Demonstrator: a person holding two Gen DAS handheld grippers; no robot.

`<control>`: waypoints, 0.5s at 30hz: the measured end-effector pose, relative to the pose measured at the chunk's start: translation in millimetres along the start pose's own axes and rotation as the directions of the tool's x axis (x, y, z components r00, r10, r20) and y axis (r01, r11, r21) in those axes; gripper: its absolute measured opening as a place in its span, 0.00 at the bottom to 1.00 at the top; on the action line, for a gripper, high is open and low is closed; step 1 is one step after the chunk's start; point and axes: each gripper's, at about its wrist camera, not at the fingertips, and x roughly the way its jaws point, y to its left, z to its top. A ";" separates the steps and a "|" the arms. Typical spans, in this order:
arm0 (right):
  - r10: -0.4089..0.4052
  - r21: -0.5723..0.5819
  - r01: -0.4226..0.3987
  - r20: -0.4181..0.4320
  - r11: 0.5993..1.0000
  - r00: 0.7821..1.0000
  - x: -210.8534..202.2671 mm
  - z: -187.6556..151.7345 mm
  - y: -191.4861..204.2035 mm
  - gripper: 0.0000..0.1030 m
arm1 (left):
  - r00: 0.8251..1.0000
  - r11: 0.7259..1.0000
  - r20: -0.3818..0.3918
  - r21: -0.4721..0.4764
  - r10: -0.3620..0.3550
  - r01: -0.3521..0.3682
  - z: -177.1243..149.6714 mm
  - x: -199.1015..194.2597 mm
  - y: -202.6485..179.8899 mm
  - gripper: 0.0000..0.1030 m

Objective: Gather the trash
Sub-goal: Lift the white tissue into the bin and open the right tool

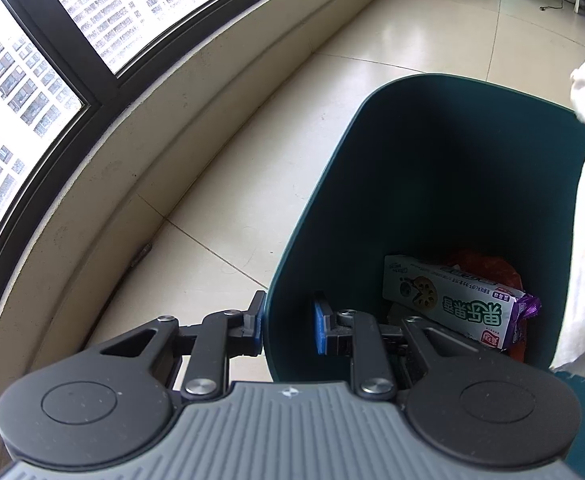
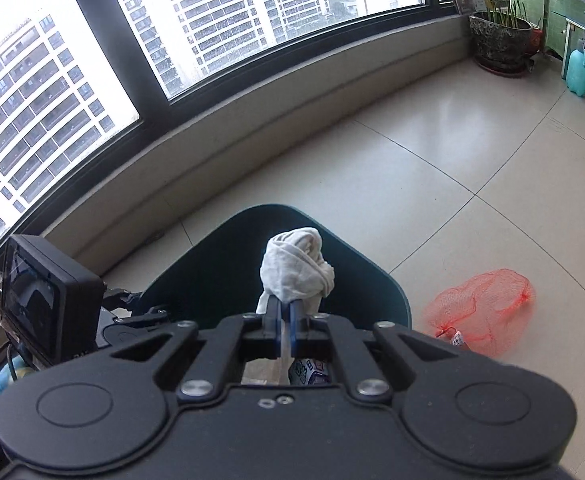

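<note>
**A:** Why clamp the left hand-held gripper [image 1: 286,326] onto the bin [image 1: 444,184] like that, one pad outside the wall, one inside?

**B:** Probably to steady it and keep the mouth tilted open. Already some trash at the bottom: a snack box [image 1: 452,300] on top of something orange.

**A:** And the right hand-held gripper [image 2: 283,312]?

**B:** Clenched on a white rag [image 2: 296,268], bunched above the pads, hanging over the bin opening. Looks ready for dropping in.

**A:** Anything left?

**B:** Red net bag [image 2: 480,304] lying on the floor [image 2: 432,168], just beside the bin. Likely next.
</note>
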 end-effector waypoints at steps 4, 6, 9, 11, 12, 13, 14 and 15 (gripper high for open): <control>-0.034 -0.007 0.034 -0.066 0.999 0.997 36.4 -4.9 10.3 0.03 | 1.000 1.000 0.003 0.000 -0.009 0.009 -1.9 -0.2 1.4 0.22; -0.060 -0.013 0.059 -0.103 0.998 0.993 50.9 -13.3 16.8 0.03 | 1.000 1.000 0.003 0.001 -0.013 0.013 -2.1 -0.3 2.0 0.22; -0.091 -0.027 0.088 -0.149 0.996 0.985 69.6 -19.3 21.5 0.03 | 1.000 1.000 0.002 0.004 -0.020 0.020 -1.5 -0.4 3.2 0.22; -0.111 -0.034 0.106 -0.172 0.994 0.979 80.7 -20.6 23.4 0.03 | 1.000 1.000 0.003 0.005 -0.024 0.024 -1.6 -0.5 3.9 0.22; -0.122 -0.031 0.118 -0.180 0.992 0.976 85.0 -21.1 23.9 0.03 | 1.000 1.000 0.003 0.004 -0.030 0.030 -1.6 -0.8 4.6 0.22; -0.125 -0.033 0.121 -0.186 0.992 0.975 87.6 -22.6 24.3 0.03 | 0.999 0.999 0.004 0.001 -0.036 0.036 -1.7 -1.0 5.6 0.22; -0.124 -0.036 0.120 -0.194 0.992 0.973 90.7 -23.9 24.9 0.04 | 0.999 0.999 0.005 -0.003 -0.042 0.042 -1.6 -1.2 6.8 0.22; -0.125 -0.032 0.121 -0.200 0.992 0.972 92.6 -25.0 25.2 0.05 | 0.999 0.999 0.006 -0.006 -0.046 0.046 -1.6 -1.0 7.7 0.22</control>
